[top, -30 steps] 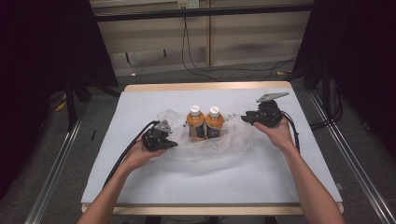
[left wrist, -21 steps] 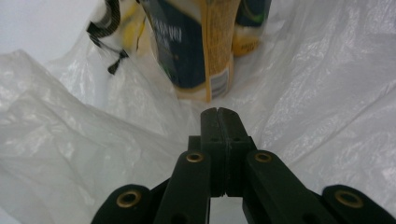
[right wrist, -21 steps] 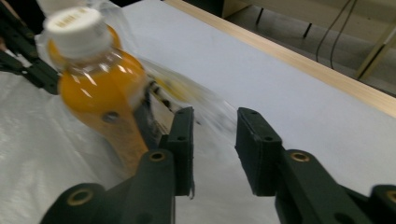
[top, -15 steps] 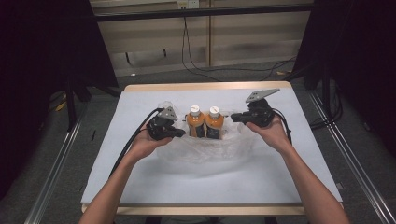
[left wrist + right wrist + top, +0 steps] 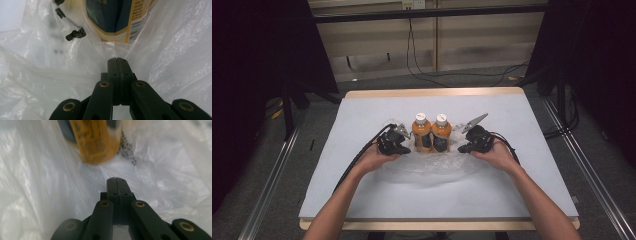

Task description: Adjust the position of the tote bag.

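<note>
Covering most of the scene, the tabletop (image 5: 362, 120) is laid with a pale sheet, and near its middle a clear plastic bag (image 5: 432, 167) lies crumpled and spread toward the person. Two orange drink bottles (image 5: 432, 132) with white caps stand upright side by side inside the bag, touching each other, so their long axis points straight up. The left gripper (image 5: 404, 145) is just beside the left bottle, and the right gripper (image 5: 462, 146) is just beside the right bottle; each one points inward at the bottles, so the pair stands between them. In the left gripper view the jaws are pressed together, and the film of the bag seems to be pinched between the tips, with the bottle's dark label just ahead and above. In the right gripper view the jaws have just been closing and now meet as well, probably on the bag film at the foot of the other bottle, though the picture is a little blurred. I judge that both hands are taking the two sides of the bag near its mouth. The coming move depends on this: the bottles stand centred between the two grips, each hand equally near, so the bag sides must rise evenly around them.
</note>
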Motion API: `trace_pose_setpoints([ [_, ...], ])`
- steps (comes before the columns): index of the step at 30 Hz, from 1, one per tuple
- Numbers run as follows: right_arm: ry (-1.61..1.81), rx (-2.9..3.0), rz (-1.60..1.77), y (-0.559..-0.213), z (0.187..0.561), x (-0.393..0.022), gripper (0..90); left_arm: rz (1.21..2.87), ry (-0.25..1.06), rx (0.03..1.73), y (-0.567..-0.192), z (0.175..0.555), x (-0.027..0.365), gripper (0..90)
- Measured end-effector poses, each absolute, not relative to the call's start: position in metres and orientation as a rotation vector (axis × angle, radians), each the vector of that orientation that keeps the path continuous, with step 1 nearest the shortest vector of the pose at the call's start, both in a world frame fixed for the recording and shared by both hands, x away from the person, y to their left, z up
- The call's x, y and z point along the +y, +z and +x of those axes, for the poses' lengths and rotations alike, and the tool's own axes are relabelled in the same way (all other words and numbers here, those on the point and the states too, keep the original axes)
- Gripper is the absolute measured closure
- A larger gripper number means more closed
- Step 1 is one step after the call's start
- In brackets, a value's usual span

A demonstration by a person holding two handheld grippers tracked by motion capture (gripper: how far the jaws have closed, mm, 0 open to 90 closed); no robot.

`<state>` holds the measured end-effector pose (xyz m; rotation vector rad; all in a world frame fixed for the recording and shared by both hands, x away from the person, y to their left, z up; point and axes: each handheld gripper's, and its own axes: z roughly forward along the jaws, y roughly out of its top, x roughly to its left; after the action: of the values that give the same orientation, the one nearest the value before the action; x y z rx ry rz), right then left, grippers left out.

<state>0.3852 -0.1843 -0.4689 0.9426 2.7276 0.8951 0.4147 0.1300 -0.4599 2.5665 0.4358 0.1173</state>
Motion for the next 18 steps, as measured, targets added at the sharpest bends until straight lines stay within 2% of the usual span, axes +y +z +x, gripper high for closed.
trace_pose_setpoints([
  [10,0.637,2.779,0.771,-0.461,0.378,-0.196,90.0,2.638,0.194,0.412,-0.459,0.414,0.143,90.0],
  [16,0.539,2.797,0.785,-0.458,0.375,-0.21,90.0,2.633,0.21,0.465,-0.459,0.42,0.151,90.0],
  [18,0.512,2.784,0.778,-0.457,0.375,-0.214,90.0,2.651,0.253,0.467,-0.459,0.421,0.154,90.0],
])
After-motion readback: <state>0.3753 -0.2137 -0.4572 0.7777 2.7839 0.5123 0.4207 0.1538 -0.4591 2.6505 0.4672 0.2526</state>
